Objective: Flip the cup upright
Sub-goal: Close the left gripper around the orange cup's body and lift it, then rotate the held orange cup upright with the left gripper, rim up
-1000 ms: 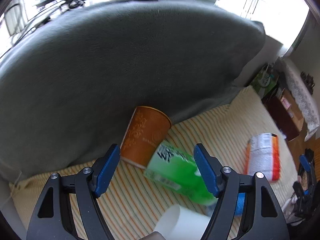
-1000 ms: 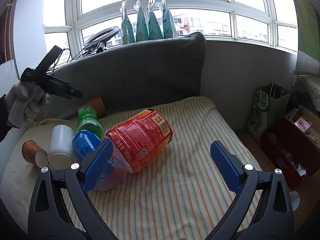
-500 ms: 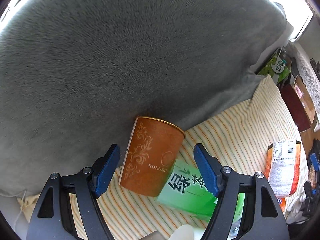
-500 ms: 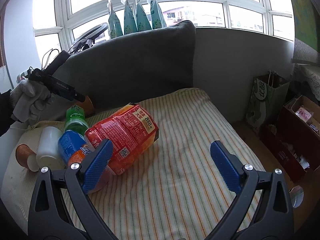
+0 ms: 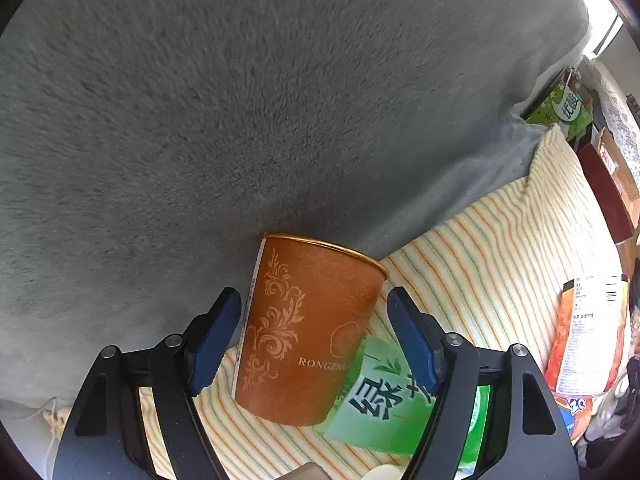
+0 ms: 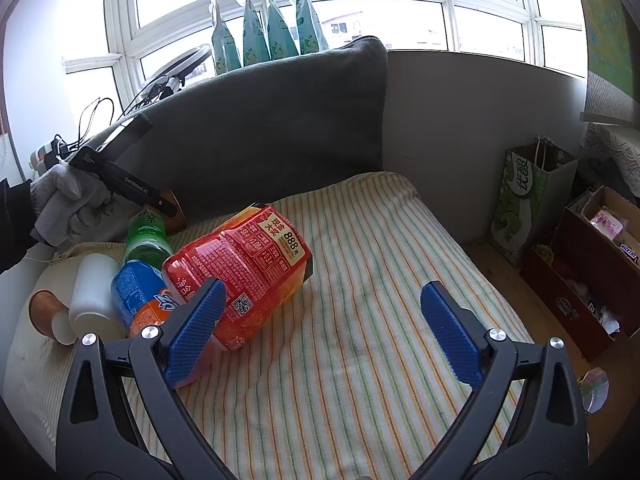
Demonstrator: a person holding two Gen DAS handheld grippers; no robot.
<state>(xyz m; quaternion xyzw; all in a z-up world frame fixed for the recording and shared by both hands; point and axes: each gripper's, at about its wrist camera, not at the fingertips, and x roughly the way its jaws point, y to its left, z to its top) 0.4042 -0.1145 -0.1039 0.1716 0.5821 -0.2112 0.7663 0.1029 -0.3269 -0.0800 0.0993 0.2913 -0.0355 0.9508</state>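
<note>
An orange paper cup (image 5: 308, 328) with a gold leaf pattern lies on its side on the striped cushion, its gold rim against the grey backrest. My left gripper (image 5: 314, 312) is open, its blue pads on either side of the cup, not touching it. In the right wrist view only a sliver of the cup (image 6: 176, 216) shows behind the left gripper (image 6: 132, 192). My right gripper (image 6: 320, 320) is open and empty above the striped cushion (image 6: 360, 340).
A green tea bottle (image 5: 384, 404) leans on the cup's right side. A red snack bag (image 6: 248, 264), a blue-orange bottle (image 6: 140, 292), a white bottle (image 6: 94, 284) and a second brown cup (image 6: 44, 312) lie at left. Boxes and a green bag (image 6: 524, 204) stand on the floor at right.
My left gripper has moved forward to the orange cup, which now sits between its open pads. The right gripper has drifted slightly.
</note>
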